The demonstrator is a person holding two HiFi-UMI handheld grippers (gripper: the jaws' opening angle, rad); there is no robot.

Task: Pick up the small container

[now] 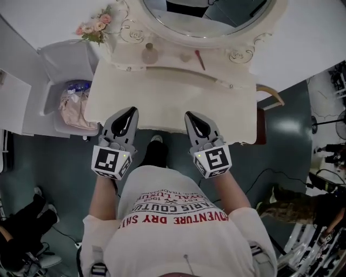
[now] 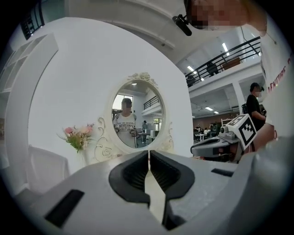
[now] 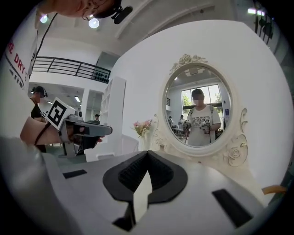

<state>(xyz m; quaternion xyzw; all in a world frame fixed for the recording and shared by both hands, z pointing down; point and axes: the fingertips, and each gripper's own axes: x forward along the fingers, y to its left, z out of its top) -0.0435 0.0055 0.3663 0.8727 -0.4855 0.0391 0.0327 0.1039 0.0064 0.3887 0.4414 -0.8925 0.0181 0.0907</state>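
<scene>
left hand-held gripper [image 1: 131, 111] and right hand-held gripper [image 1: 191, 115], jaws together, empty, over the edge of the dressing table [image 1: 173, 100]

On the counter [image 1: 178, 103], the small container [image 1: 150, 54] lies ahead of my left tool [image 1: 131, 112], before the mirror [image 1: 208, 19]; flowers [image 1: 94, 28] farther left.

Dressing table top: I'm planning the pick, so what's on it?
On the dressing table, near the mirror: a small container, a small round item and a red stick. The mirror's frame hides the back edge.
</scene>
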